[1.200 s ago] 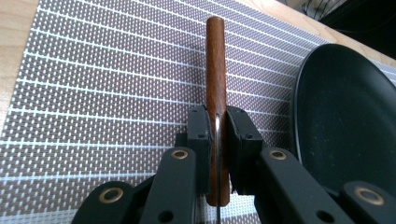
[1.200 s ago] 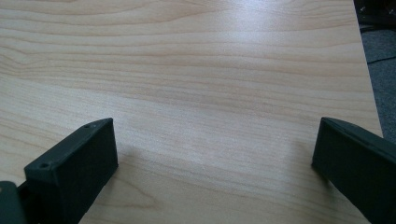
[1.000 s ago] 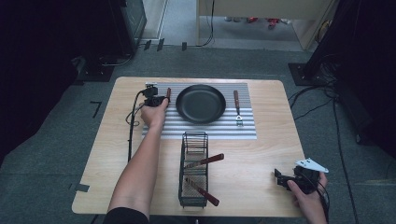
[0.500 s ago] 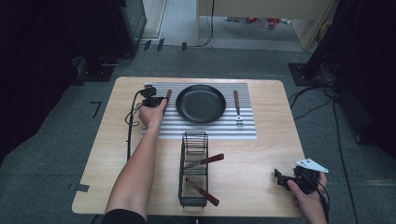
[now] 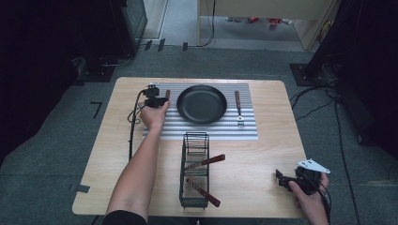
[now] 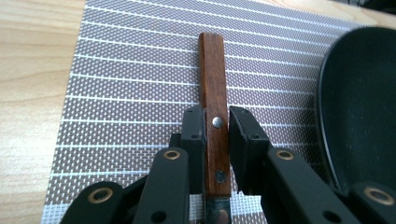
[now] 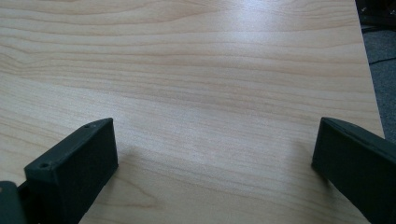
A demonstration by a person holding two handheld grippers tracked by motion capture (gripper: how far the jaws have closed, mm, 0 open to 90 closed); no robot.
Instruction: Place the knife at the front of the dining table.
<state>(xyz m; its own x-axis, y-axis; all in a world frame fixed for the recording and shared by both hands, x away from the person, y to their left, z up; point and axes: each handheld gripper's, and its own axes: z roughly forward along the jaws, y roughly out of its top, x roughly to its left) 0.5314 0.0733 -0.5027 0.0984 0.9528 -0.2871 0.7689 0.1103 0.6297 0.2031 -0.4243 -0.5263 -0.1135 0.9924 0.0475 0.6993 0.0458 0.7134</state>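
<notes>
Setup sits on a light wood desk [image 5: 263, 154] with a visible grain, rounded corners, a soft glare across the top. Grey carpet floor [image 5: 56, 154] all around it, with a few bits of black tape [image 5: 96, 108] stuck down off the desk's left side. Both sides of the room are really dark: a black cabinet [image 5: 126, 23] back left, black stands and loose cables [image 5: 324, 101] on the right. Further back, the floor turns lighter and brighter, next to a pale wooden unit [image 5: 263, 18] with cables running down in front of it.
</notes>
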